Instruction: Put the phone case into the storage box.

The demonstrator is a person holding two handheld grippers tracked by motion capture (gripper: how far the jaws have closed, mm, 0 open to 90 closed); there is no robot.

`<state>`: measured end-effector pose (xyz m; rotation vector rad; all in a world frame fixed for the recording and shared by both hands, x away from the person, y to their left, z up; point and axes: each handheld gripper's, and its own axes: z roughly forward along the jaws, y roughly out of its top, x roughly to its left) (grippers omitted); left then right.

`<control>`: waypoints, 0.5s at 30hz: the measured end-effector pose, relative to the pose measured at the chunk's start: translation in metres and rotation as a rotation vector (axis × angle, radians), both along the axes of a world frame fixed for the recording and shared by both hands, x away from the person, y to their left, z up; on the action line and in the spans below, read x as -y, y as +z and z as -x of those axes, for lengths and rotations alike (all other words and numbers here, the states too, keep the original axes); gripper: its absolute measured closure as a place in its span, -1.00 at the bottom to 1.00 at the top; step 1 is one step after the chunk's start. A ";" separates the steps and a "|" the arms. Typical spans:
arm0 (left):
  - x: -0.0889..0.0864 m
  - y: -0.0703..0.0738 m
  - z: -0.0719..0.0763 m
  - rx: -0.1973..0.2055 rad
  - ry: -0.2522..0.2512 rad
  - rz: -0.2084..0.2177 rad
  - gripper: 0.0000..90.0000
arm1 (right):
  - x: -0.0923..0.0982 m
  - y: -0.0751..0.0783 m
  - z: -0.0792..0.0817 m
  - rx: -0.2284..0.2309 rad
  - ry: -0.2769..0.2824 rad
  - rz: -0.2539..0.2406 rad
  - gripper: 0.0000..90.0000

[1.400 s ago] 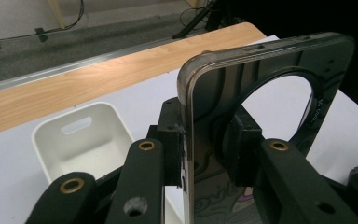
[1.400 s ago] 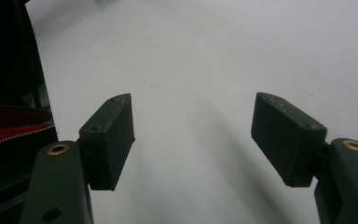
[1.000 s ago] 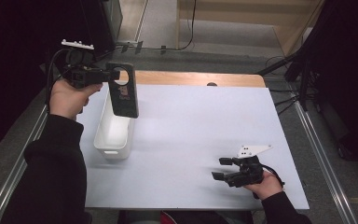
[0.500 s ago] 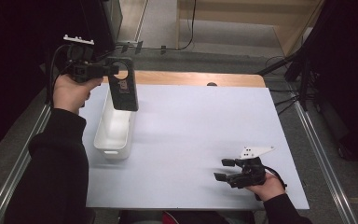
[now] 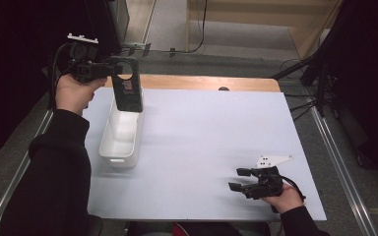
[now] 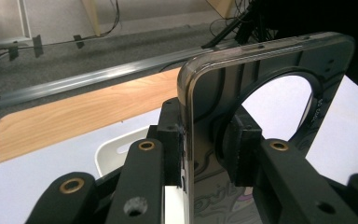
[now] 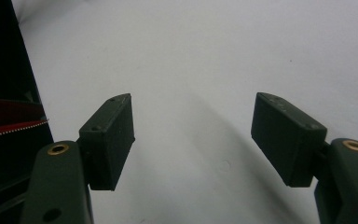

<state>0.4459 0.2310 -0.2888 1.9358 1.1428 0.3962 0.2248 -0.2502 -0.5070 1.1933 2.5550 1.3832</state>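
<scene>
- The phone case (image 5: 128, 87), dark and see-through with a round cutout near its top, hung upright in the air over the far end of the white bin (image 5: 120, 136), not touching it. I judged that I meant to set it down in there.
- My left gripper (image 5: 109, 70) pinched the case by the upper part beside the cutout; in the left gripper view the pads (image 6: 239, 148) pressed on either face of the case (image 6: 270, 60), biting close to one edge.
- I saw the first risk in that grip: held so near the edge, with the long lower part hanging free, the case could swing or pivot between the pads if I moved the hand sharply.
- If I let go from that height, I reckoned the case might strike the bin's rim, bounce and land on the table (image 5: 211, 132), or tip the light bin over.
- The lower corner could also catch the bin's far wall on the way down and drag the bin along the smooth surface.
- My right gripper (image 5: 240, 179) rested low at the near right of the table, well apart from the bin, its jaws spread with nothing between them; in its own view I saw bare table between the pads (image 7: 114, 135).
- So far off, I judged it could not steady the bin if that slid.
</scene>
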 end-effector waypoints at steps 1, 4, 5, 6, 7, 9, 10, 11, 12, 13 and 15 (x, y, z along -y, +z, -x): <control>0.000 0.000 -0.001 0.002 0.004 0.000 0.57 | 0.000 0.000 0.000 0.000 -0.001 0.001 -0.36; -0.001 -0.001 -0.005 -0.002 0.002 0.012 0.57 | 0.000 0.001 0.000 0.005 -0.009 0.005 -0.36; -0.001 -0.002 -0.006 -0.002 -0.001 0.016 0.57 | 0.000 0.001 0.001 0.007 -0.013 0.000 -0.36; -0.001 -0.003 -0.008 -0.007 -0.003 0.015 0.57 | 0.000 0.001 0.001 0.007 -0.012 0.000 -0.36; 0.000 -0.004 -0.009 -0.005 0.002 0.004 0.57 | 0.001 0.001 0.001 0.004 -0.012 0.002 -0.36; -0.001 -0.007 -0.012 -0.008 0.010 0.008 0.57 | 0.001 0.001 0.001 -0.002 -0.015 0.004 -0.36; -0.002 -0.007 -0.014 -0.009 0.017 0.008 0.57 | 0.001 0.000 0.001 0.001 -0.016 0.000 -0.36; -0.002 -0.008 -0.015 -0.008 0.020 0.005 0.57 | 0.001 0.001 0.001 0.002 -0.014 0.001 -0.36; -0.003 -0.009 -0.016 -0.006 0.023 0.004 0.57 | 0.001 0.001 0.001 0.003 -0.014 0.000 -0.36; -0.003 -0.009 -0.017 -0.006 0.027 0.003 0.57 | 0.001 0.001 0.001 0.004 -0.012 0.001 -0.36; -0.004 -0.011 -0.019 -0.007 0.033 -0.002 0.57 | 0.001 0.000 0.001 0.000 -0.012 0.002 -0.36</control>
